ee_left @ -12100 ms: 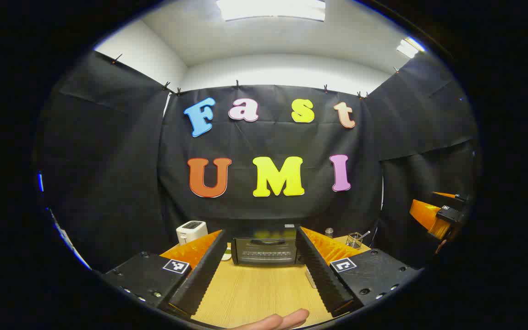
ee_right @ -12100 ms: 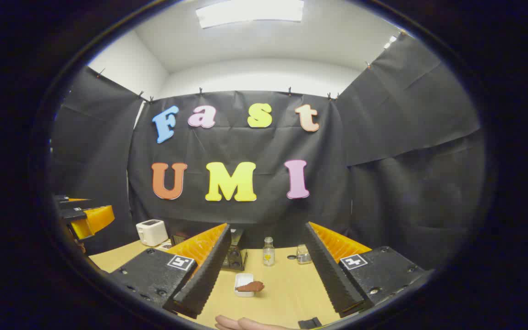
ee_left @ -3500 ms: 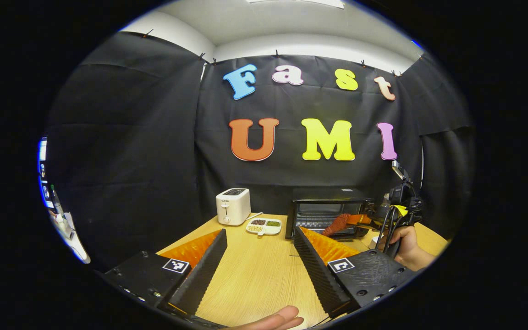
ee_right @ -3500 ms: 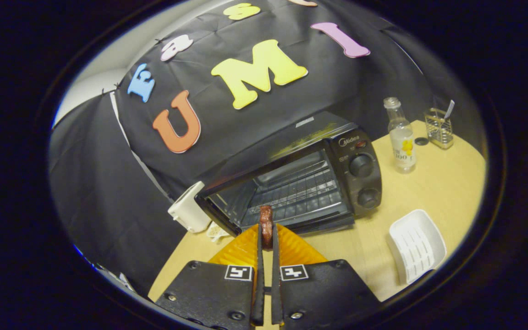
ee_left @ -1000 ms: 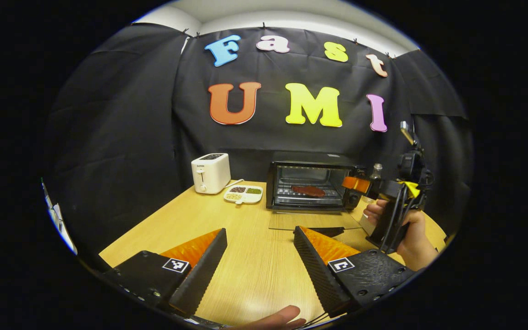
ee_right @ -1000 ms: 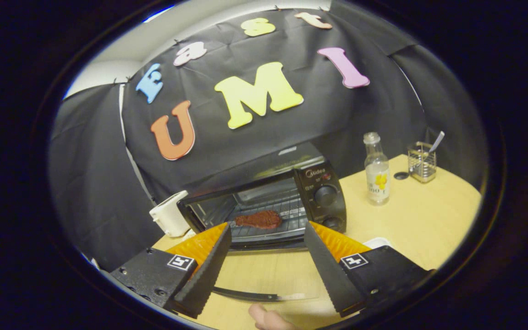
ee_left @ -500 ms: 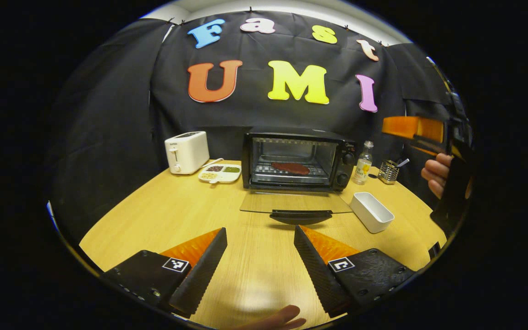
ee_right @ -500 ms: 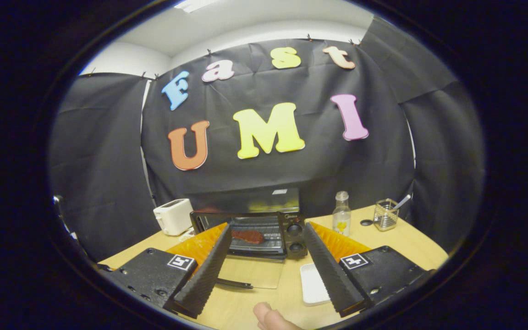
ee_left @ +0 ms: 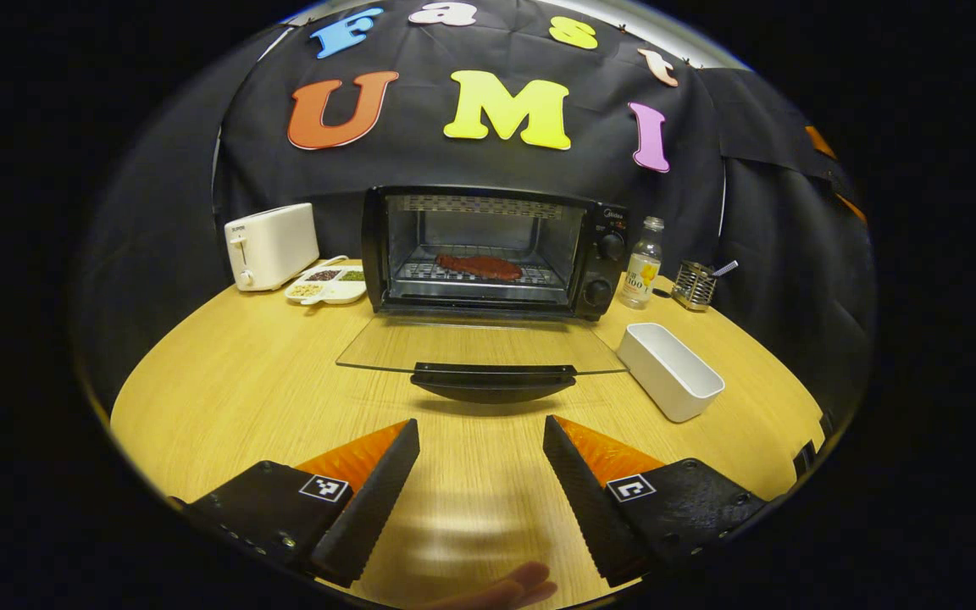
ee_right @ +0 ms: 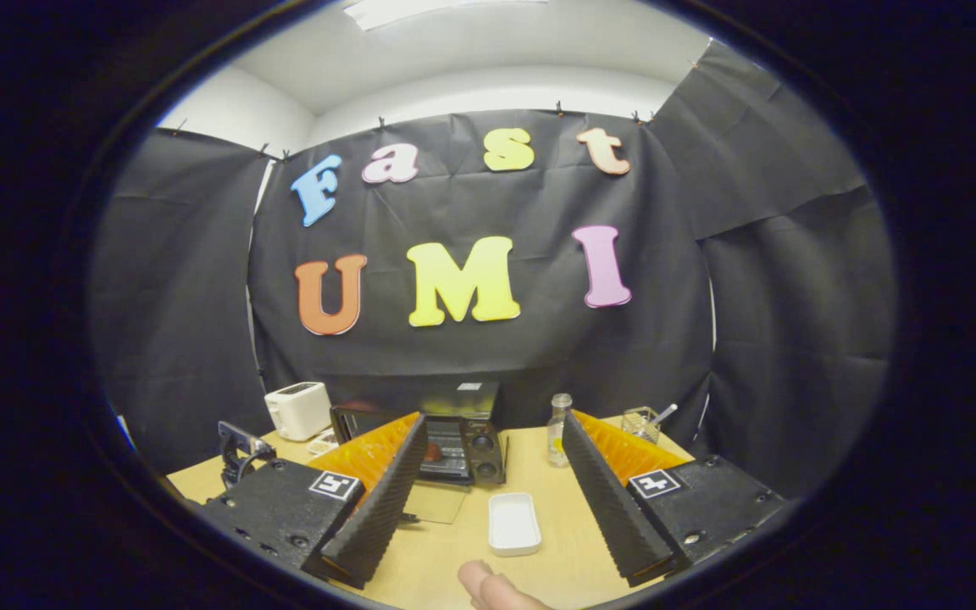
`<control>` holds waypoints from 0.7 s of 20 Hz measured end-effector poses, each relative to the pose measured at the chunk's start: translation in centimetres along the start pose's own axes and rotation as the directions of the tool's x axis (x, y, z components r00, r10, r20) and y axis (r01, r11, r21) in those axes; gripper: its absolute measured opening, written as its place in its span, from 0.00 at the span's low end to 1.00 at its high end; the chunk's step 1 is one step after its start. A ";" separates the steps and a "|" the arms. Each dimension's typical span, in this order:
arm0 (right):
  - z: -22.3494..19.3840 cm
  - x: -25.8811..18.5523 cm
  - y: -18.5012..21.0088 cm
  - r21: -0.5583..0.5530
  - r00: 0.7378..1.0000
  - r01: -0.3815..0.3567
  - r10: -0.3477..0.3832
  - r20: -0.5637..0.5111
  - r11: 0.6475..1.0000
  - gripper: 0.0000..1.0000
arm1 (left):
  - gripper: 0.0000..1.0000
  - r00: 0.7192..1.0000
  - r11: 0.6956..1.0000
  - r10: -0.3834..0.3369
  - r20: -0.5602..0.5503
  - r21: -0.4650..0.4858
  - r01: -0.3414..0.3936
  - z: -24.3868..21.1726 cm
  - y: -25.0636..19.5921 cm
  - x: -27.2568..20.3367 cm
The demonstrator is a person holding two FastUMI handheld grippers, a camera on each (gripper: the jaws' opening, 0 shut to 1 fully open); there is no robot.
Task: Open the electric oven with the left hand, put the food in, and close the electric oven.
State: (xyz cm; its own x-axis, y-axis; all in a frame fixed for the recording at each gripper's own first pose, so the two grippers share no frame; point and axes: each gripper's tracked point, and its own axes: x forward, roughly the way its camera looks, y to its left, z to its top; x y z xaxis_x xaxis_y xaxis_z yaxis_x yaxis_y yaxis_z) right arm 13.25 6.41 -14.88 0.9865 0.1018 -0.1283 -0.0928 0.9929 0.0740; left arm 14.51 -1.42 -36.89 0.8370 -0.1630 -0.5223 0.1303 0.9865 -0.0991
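Now the food (ee_left: 480,266), a flat reddish-brown piece, lies on the wire rack inside the electric oven (ee_left: 493,251), whose glass door (ee_left: 479,347) hangs fully down over the wooden table (ee_left: 225,373), its dark handle (ee_left: 493,374) nearest the left gripper (ee_left: 481,470). That gripper hovers low in front of the handle with its fingers spread wide and nothing between them. The right gripper (ee_right: 494,487) is held farther off, equally wide apart and empty. The door looks like rigid, fragile glass on a hinge, probably light to swing; the handle bar is the sensible place to lift, from beneath, rather than the slick pane. A white rectangular dish (ee_left: 668,382) sits just beside the door's right edge and could be brushed. The toaster (ee_left: 271,245), a divided snack tray (ee_left: 326,286), a small bottle (ee_left: 640,272) and a wire holder (ee_left: 695,285) stand clear of the swing.
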 end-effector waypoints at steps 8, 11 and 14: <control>0.5 -3.5 -3.2 -0.021 0.999 0.030 -0.029 0.027 0.999 0.96 | 0.95 1.000 0.996 0.009 -0.022 0.085 -0.007 -0.1 -1.4 4.1; 0.7 -4.0 -4.3 -0.028 0.999 0.045 -0.044 0.033 0.999 0.96 | 0.95 0.999 0.995 0.030 -0.035 0.092 -0.027 -0.4 -1.0 6.1; 0.8 -4.6 -4.8 -0.025 0.998 0.046 -0.045 0.036 0.999 1.00 | 0.94 0.994 0.995 0.071 -0.079 0.079 -0.065 -1.5 0.1 7.4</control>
State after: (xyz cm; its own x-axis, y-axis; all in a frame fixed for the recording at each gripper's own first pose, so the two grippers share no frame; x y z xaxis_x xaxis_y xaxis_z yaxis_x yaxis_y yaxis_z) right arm 9.30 1.18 -13.89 0.9939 0.0547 -0.0961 -0.0508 0.9978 0.0430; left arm 19.89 -2.51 -42.05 0.7995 -0.0928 -0.5935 0.1169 0.9931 0.0022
